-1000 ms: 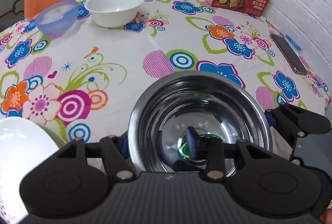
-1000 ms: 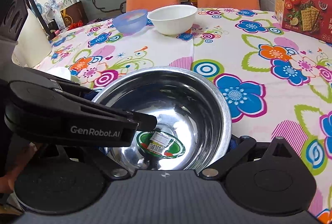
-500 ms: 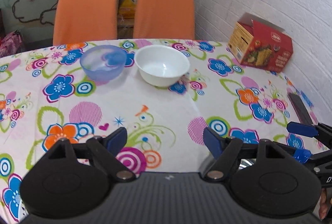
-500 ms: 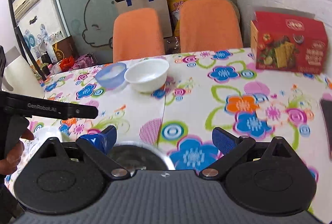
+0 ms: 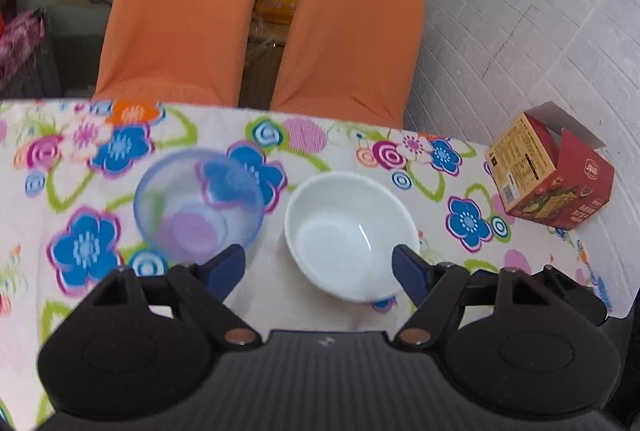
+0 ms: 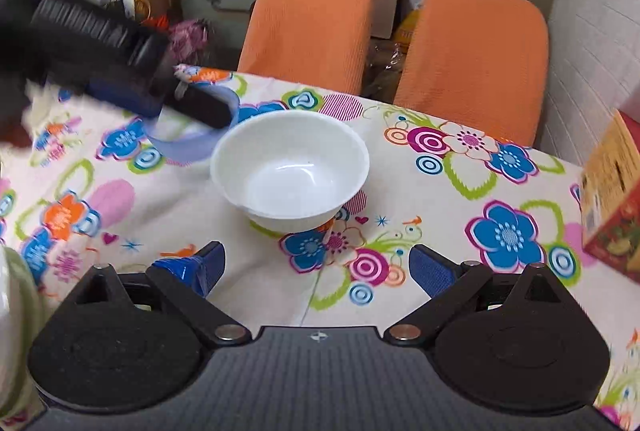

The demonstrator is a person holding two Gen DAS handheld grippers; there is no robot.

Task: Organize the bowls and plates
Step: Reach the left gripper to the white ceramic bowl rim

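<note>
Hovering with fingers spread and empty: left gripper [image 5: 319, 269], its fingers reaching toward the bowls, apparently lining up a pickup for stacking; right gripper [image 6: 316, 267], likewise apart and empty. Bowls, two: white bowl [image 5: 348, 235] just ahead, nearer the left gripper's right finger; translucent blue bowl [image 5: 199, 205] ahead of its left finger, apart from it. Both upright on the counter [image 6: 440, 191]. Cracker box [image 5: 550, 177], one, well right. Orange chairs [image 5: 180, 19], two, beyond.

white bowl [image 5: 347, 231]: glossy, smooth, ceramic-looking | blue bowl [image 5: 199, 205]: translucent plastic, frosted | tablecloth [image 6: 440, 191]: matt printed cloth | chairs [image 5: 176, 15], upper frame: orange ribbed fabric | box [image 5: 550, 175], right edge: printed cardboard
</note>
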